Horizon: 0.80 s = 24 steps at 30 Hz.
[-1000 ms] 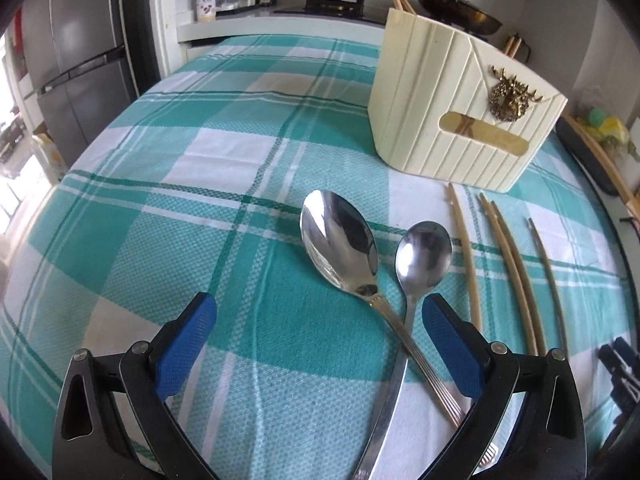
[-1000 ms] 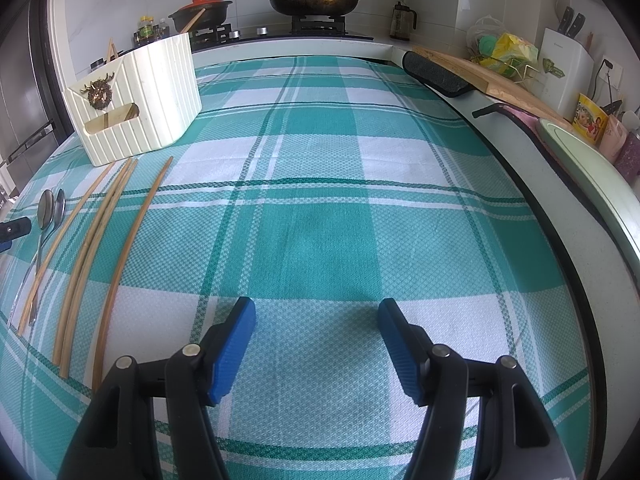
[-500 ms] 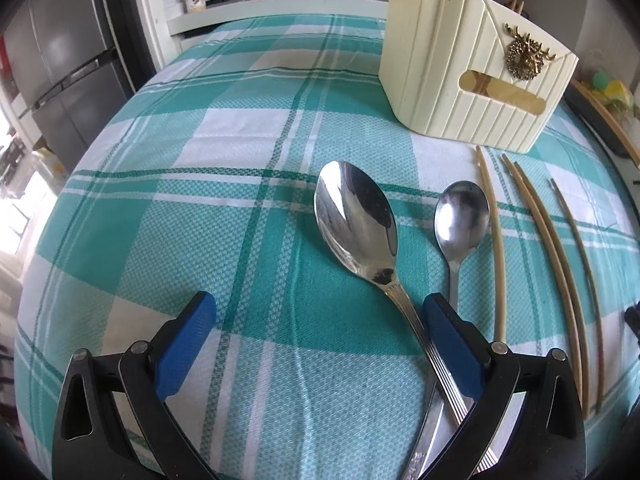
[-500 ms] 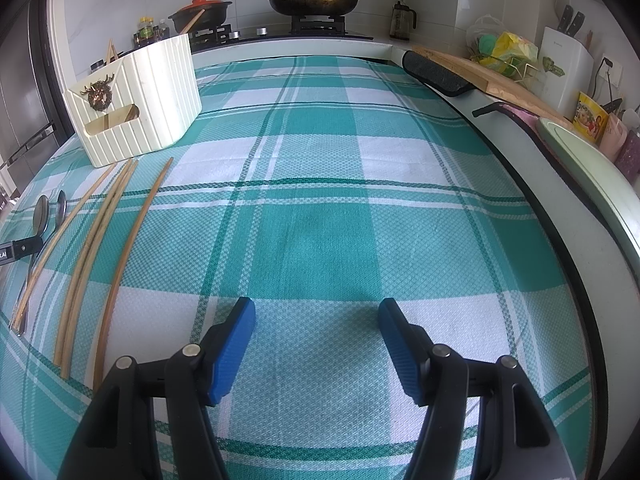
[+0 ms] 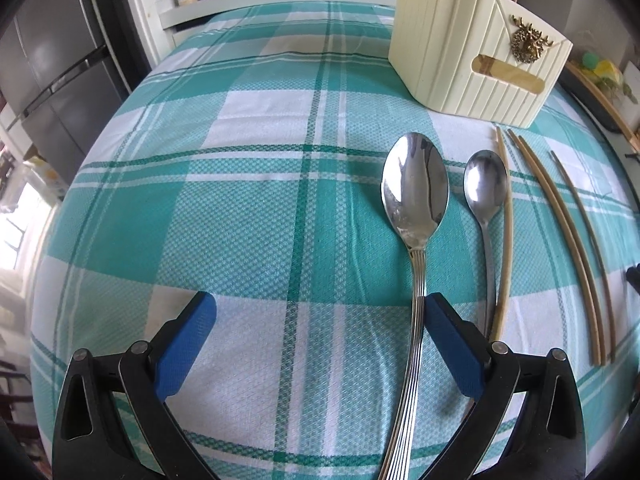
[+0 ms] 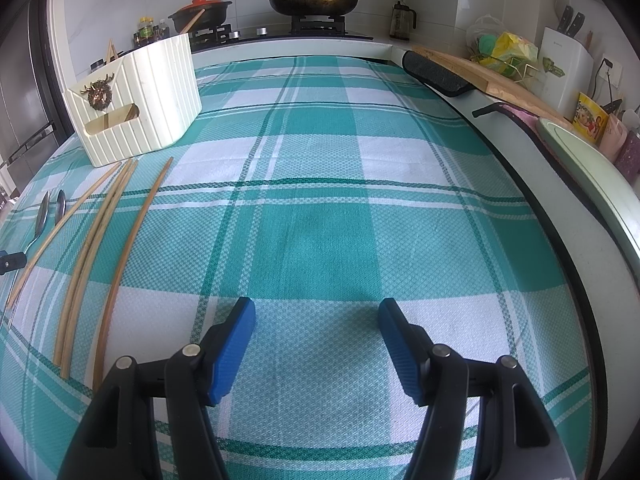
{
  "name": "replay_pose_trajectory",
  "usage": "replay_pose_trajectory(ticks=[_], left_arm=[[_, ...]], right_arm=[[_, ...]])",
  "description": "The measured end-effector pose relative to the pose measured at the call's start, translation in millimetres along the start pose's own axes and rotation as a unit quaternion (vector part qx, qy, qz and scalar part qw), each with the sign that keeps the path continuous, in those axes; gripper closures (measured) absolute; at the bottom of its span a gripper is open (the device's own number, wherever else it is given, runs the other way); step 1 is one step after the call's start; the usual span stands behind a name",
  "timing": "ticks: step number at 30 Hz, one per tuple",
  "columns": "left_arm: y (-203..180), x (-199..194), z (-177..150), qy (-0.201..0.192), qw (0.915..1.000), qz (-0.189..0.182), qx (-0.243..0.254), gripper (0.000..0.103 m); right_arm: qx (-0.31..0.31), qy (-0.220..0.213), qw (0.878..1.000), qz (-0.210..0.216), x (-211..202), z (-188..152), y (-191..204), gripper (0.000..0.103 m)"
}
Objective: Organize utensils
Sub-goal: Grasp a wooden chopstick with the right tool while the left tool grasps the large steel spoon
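Our left claw (image 5: 320, 338) gapes over the large spoon's (image 5: 416, 216) handle.
Its handle lies just inside our right-hand pad (image 5: 454, 350), ungripped, beside the small spoon (image 5: 485, 196) on the surface (image 5: 260, 220); our right claw (image 6: 316, 334) is open, holding nothing.

Black tool (image 5: 320, 340) (blue pads (image 5: 184, 344))

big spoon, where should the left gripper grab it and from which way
Probably mid-handle, from above. The big spoon lies flat on the cloth, its thin ribbed handle already running between the open fingers of the left gripper, close to the right finger. Shift slightly right to centre it, then close across the handle.
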<state>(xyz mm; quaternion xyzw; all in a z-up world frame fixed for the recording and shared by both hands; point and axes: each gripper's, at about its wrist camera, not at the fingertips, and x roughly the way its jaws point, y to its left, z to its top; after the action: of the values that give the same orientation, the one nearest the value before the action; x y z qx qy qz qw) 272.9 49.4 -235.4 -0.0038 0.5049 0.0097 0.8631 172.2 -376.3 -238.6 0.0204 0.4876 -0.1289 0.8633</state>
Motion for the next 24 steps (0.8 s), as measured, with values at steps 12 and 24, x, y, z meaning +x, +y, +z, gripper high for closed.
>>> replay_pose_trajectory(ticks=[12, 24], left_arm=[[1.8, -4.1, -10.2, -0.046, 0.9987, -0.012, 0.018, 0.0], [7.1, -9.4, -18.8, -0.051, 0.9976, -0.026, 0.04, 0.0]], right_arm=[[-0.033, 0.039, 0.984, 0.171, 0.5, 28.2, 77.3, 0.064], [-0.077, 0.059, 0.992, 0.078, 8.0, 25.8, 97.3, 0.097]])
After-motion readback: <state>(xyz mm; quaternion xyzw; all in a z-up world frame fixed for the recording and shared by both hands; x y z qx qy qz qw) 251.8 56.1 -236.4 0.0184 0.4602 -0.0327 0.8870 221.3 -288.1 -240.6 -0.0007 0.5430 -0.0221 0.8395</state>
